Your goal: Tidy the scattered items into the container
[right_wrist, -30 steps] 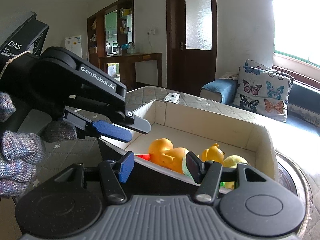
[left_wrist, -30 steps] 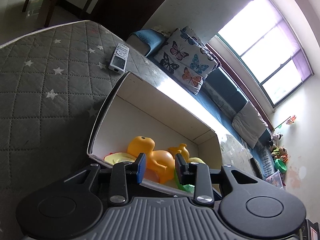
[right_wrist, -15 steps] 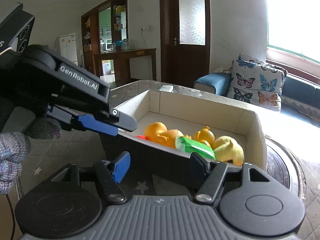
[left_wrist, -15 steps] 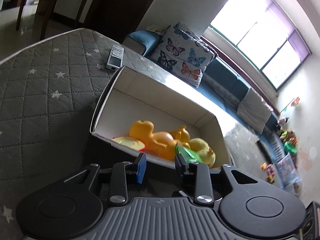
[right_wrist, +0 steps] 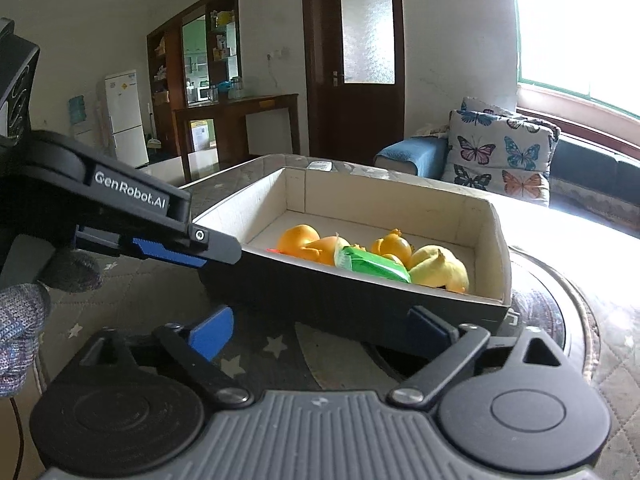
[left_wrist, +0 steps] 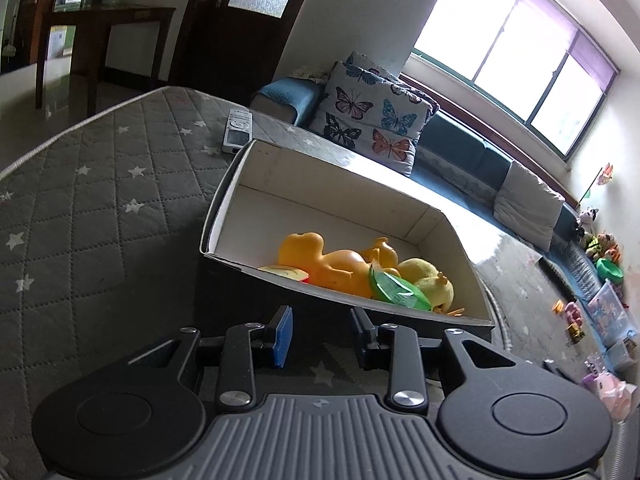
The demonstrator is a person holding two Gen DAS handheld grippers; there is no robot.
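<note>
Container: black-sided cardboard box with white lining (right_wrist: 352,300), on the grey star-quilted mattress (left_wrist: 80,208) — stiff, light; grasp by a wall.
Orange rubber duck (left_wrist: 320,258): inside the box, squashy, slippery; pinch the neck.
Green plastic packet (right_wrist: 372,262): lies on the toys, crinkly.
Right gripper (right_wrist: 320,330): fingers wide apart, empty, low before the box.
Left gripper (left_wrist: 320,338): fingers moderately apart, empty — just short of the near wall.

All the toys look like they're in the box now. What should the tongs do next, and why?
Probably reach the left tongs toward the remote control, which lies on the quilted cover outside the box. Both tongs are open and hold nothing, and the orange duck, green packet and yellow plush already lie inside. If the remote isn't clutter, the tidying looks finished.
</note>
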